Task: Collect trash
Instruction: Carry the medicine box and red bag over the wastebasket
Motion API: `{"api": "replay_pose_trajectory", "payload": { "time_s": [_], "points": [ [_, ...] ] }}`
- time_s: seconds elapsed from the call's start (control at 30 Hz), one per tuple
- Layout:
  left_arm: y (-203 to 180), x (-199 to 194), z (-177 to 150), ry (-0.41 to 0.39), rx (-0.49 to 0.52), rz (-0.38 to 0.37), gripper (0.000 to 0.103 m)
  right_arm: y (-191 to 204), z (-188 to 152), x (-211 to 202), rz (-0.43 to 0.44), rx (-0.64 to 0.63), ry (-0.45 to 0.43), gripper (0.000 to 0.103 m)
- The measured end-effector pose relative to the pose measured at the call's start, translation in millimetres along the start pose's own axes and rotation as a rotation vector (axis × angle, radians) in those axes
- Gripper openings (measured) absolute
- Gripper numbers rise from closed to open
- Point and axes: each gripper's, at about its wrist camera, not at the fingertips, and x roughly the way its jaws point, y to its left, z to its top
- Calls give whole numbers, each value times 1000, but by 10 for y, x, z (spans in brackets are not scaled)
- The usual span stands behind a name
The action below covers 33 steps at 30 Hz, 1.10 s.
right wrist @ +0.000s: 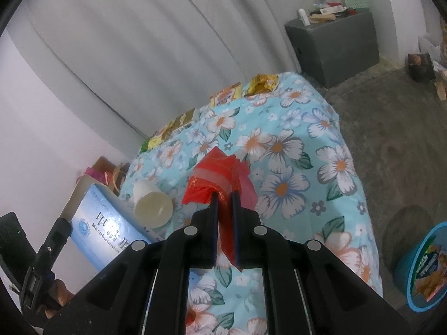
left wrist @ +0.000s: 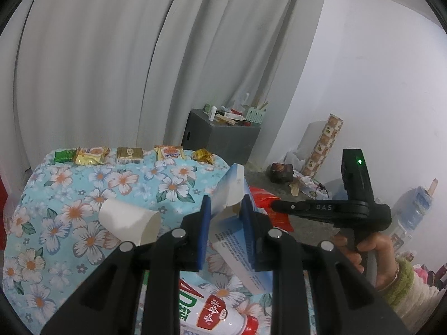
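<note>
A table under a pale blue floral cloth (left wrist: 83,195) is filling the lower half of both views, and the trash is lying scattered over it.

The largest piece is a light blue and white carton (left wrist: 237,223) with printed text on its side and an open, torn-looking top flap. It is sitting tilted between the blue pads of the left gripper (left wrist: 225,209), whose jaws are standing narrow and pressing on its two sides, so the box is being held clear of the cloth. In the right wrist view the same carton (right wrist: 106,223) is showing at the lower left, with the left tool below it.

Next in size is a white paper cup (left wrist: 128,220), lying on its side on the cloth just left of the left gripper, its mouth turned toward the camera, not touched by either tool.

A crumpled red plastic wrapper (right wrist: 220,176) with a pinkish strip is sticking out forward and downward from the right gripper (right wrist: 225,195), whose jaws are standing nearly closed and pinching it above the cloth.

Along the far edge of the table a row of small snack packets (left wrist: 131,155), green, gold and orange, is lying well apart from both grippers.

On the floor to the right a blue basket (right wrist: 419,273) is holding a printed wrapper.
</note>
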Motion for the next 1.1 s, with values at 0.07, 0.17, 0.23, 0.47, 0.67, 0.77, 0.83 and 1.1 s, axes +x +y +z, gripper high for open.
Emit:
{"api": "replay_pose_trajectory", "payload": {
  "time_s": [0.07, 0.17, 0.23, 0.47, 0.67, 0.77, 0.83, 1.1],
  "points": [
    [-19, -26, 16, -2, -1, -7, 21, -11, -6, -90, 0, 1, -12, 7],
    [-91, -59, 45, -2, 2, -21, 21, -66, -23, -263, -3, 7, -38, 7],
    [-158, -62, 59, 3, 2, -37, 21, -127, -41, -397, -6, 17, -55, 7],
    [-555, 74, 94, 35, 19, -117, 21, -513, -172, -896, -52, 76, -119, 7],
    [-1133, 344, 68, 80, 74, -211, 21, -1093, -365, -1365, -118, 183, -170, 7],
    [-1486, 553, -20, 125, 107, -256, 21, -1408, -491, -1548, -158, 242, -191, 7],
    [-1714, 706, -96, 160, 127, -281, 21, -1637, -588, -1662, -189, 288, -203, 7],
    [-2744, 1529, -592, 328, 199, -349, 21, -2630, -1002, -1967, -320, 494, -225, 8]
  ]
}}
